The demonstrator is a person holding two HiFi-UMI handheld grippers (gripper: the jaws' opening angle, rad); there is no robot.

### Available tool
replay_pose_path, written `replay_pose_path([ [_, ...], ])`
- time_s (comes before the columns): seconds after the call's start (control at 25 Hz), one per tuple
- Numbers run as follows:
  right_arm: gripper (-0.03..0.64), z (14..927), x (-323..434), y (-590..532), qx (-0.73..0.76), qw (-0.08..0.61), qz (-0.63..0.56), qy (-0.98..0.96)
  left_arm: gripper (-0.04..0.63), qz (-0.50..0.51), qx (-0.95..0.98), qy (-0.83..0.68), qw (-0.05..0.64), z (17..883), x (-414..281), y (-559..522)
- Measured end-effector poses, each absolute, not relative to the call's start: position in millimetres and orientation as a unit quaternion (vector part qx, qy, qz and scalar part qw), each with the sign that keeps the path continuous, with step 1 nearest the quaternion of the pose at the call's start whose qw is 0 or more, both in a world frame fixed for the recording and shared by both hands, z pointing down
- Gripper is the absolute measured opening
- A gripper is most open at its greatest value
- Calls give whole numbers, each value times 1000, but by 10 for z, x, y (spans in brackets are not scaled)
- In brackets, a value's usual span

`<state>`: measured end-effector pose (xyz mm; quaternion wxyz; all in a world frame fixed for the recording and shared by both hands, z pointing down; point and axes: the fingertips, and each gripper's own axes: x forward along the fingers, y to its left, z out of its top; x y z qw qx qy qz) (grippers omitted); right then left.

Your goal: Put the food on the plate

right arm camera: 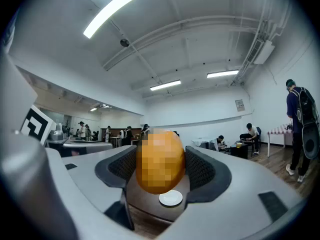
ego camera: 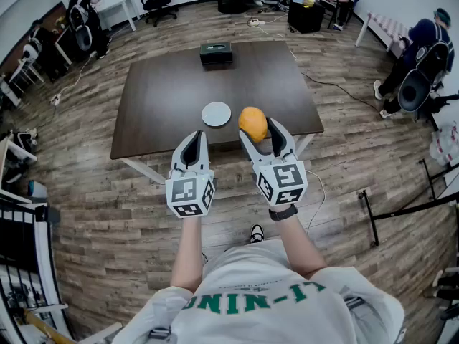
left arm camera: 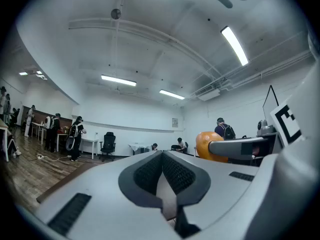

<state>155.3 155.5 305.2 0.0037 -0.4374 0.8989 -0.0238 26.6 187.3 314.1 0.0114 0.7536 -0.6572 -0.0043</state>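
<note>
Right gripper (ego camera: pixel 261 130): fingers holding round orange food (ego camera: pixel 252 123)
Left gripper (ego camera: pixel 193 142): fingers pressed together
Plate (ego camera: pixel 216 113): small, white, on dark table (ego camera: pixel 165 84)

Partly hidden food
The right gripper (ego camera: pixel 259 130) covers the orange food's (ego camera: pixel 252 121) near edge; its kind is unclear.

Head view: steeply down over table (ego camera: pixel 165 84). Gripper views: level, roomward; right shares plate (right arm camera: pixel 171 198).
</note>
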Motion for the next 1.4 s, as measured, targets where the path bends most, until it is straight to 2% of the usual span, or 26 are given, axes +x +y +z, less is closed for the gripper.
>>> replay_pose_path([
  [0.56, 313, 3215, 1535, 1074, -356, 18, -60, 933, 14, -6, 733, -679, 36, 3294, 422, 1297],
  [0.84, 313, 3277, 1698, 758, -342, 28, -68, 937, 14, 3, 721, -692, 27, 3359, 580, 1072],
  [1.12, 313, 3618, 1494, 454, -345, -5, -105, 933, 14, 17, 709, -703, 59, 3635, 267, 884],
  [1.4, 313, 3718, 852, -131, -344, -17, -106, 933, 14, 10, 719, -691, 71, 3783, -286, 178],
])
